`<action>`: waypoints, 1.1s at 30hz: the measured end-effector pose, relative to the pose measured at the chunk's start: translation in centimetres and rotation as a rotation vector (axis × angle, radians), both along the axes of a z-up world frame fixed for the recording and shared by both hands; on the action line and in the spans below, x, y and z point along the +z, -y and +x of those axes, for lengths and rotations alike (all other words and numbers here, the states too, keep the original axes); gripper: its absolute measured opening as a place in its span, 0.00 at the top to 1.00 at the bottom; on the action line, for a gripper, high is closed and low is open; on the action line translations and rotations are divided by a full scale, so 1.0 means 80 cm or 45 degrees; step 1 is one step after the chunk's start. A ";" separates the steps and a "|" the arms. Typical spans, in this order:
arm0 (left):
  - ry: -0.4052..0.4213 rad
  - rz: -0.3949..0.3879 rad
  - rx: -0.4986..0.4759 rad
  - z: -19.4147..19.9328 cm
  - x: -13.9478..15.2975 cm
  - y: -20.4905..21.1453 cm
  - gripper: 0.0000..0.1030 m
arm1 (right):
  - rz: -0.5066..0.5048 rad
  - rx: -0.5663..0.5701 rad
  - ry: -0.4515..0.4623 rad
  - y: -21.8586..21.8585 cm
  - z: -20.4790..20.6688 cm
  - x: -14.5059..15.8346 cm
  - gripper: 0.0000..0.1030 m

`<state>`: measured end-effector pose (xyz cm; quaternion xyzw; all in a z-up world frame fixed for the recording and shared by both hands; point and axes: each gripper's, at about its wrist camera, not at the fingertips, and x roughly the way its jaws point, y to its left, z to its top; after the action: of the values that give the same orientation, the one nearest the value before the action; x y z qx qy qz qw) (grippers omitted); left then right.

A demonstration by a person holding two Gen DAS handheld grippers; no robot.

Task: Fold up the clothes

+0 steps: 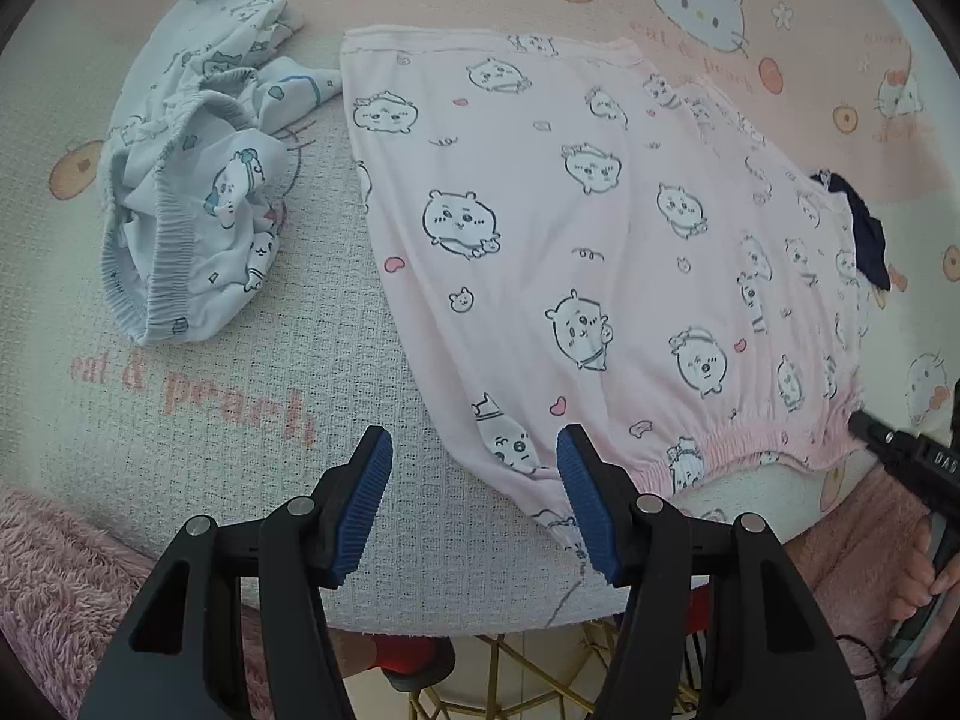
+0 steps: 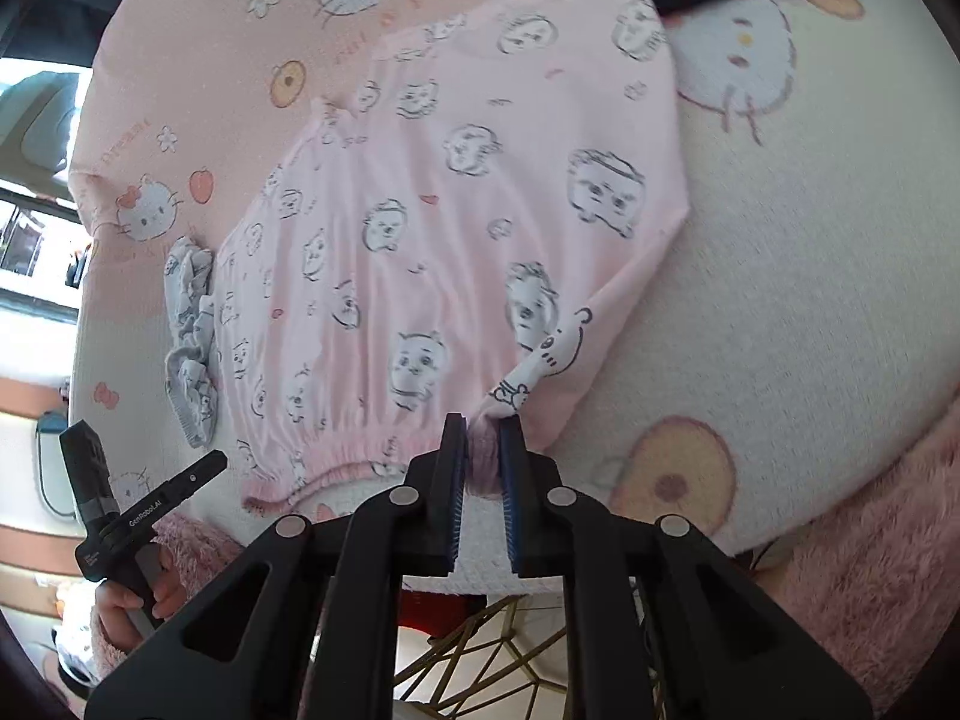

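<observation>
Pink printed shorts [image 1: 570, 228] lie spread flat on the cartoon-print blanket [image 1: 336, 312], elastic waistband toward me. My left gripper [image 1: 474, 462] hovers open over the waistband's left corner, with the cloth below its fingers and not pinched. At the waistband's other end, my right gripper [image 2: 483, 438] is shut on the bunched pink corner, which rises slightly off the blanket. In the left wrist view, the right gripper [image 1: 864, 426] meets the gathered waistband edge. The shorts [image 2: 432, 228] fill the middle of the right wrist view, where a finger [image 2: 180, 483] of the left gripper shows at lower left.
A crumpled pale blue garment [image 1: 186, 192] lies left of the shorts. A dark navy garment [image 1: 864, 228] sits at their far right edge. Fluffy pink fabric [image 2: 870, 540] borders the near side. A gold wire frame [image 2: 480, 648] stands below the front edge.
</observation>
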<state>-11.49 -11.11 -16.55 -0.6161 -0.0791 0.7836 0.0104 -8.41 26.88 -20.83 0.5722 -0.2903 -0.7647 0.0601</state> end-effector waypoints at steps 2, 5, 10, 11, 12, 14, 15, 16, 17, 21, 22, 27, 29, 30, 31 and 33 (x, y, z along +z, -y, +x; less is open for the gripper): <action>0.095 -0.102 -0.074 -0.001 -0.021 -0.015 0.42 | 0.012 0.058 -0.024 0.018 -0.019 0.011 0.90; 0.110 -0.292 -0.182 0.013 -0.030 -0.038 0.41 | 0.019 0.142 -0.057 0.043 -0.034 0.033 0.90; 0.065 -0.328 -0.174 0.022 -0.022 -0.036 0.41 | 0.052 0.298 -0.087 0.100 -0.070 0.046 0.90; 0.054 -0.319 -0.135 0.022 -0.019 -0.028 0.41 | 0.053 0.330 -0.086 0.113 -0.077 0.045 0.90; 0.039 -0.311 -0.096 0.021 -0.015 -0.020 0.41 | 0.047 0.363 -0.083 0.127 -0.084 0.042 0.90; 0.003 -0.281 -0.021 0.019 -0.008 -0.005 0.41 | 0.045 0.424 -0.081 0.155 -0.094 0.034 0.90; -0.018 -0.255 -0.003 0.018 -0.004 -0.003 0.41 | 0.054 0.452 -0.079 0.168 -0.098 0.028 0.90; -0.038 -0.229 0.013 0.018 -0.001 0.000 0.41 | 0.092 0.482 -0.064 0.176 -0.099 0.018 0.90; -0.062 -0.190 0.016 0.016 0.005 0.005 0.41 | 0.145 0.515 -0.023 0.182 -0.098 0.003 0.90; -0.115 0.092 -0.096 0.009 0.015 -0.015 0.41 | 0.052 0.449 0.001 0.168 -0.088 -0.007 0.84; -0.122 0.181 -0.153 0.007 0.017 -0.025 0.41 | -0.011 0.405 -0.051 0.155 -0.079 0.009 0.84; -0.184 0.112 -0.367 -0.029 0.037 -0.122 0.41 | -0.130 0.247 -0.206 0.099 -0.038 0.052 0.77; -0.111 0.173 -0.356 -0.062 0.017 -0.126 0.41 | -0.047 0.228 -0.152 0.085 -0.030 0.036 0.76; -0.074 0.204 -0.351 -0.078 0.008 -0.128 0.41 | -0.018 0.215 -0.117 0.078 -0.028 0.025 0.75; -0.043 0.235 -0.348 -0.080 0.004 -0.130 0.41 | -0.055 0.184 -0.098 0.070 -0.027 0.016 0.75; 0.010 0.296 -0.341 -0.087 -0.005 -0.131 0.41 | -0.123 0.127 -0.077 0.055 -0.021 0.004 0.75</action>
<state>-18.44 -0.65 -16.99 -0.6188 -0.0863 0.7584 0.1856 -10.07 22.52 -20.51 0.5591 -0.2962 -0.7626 0.1345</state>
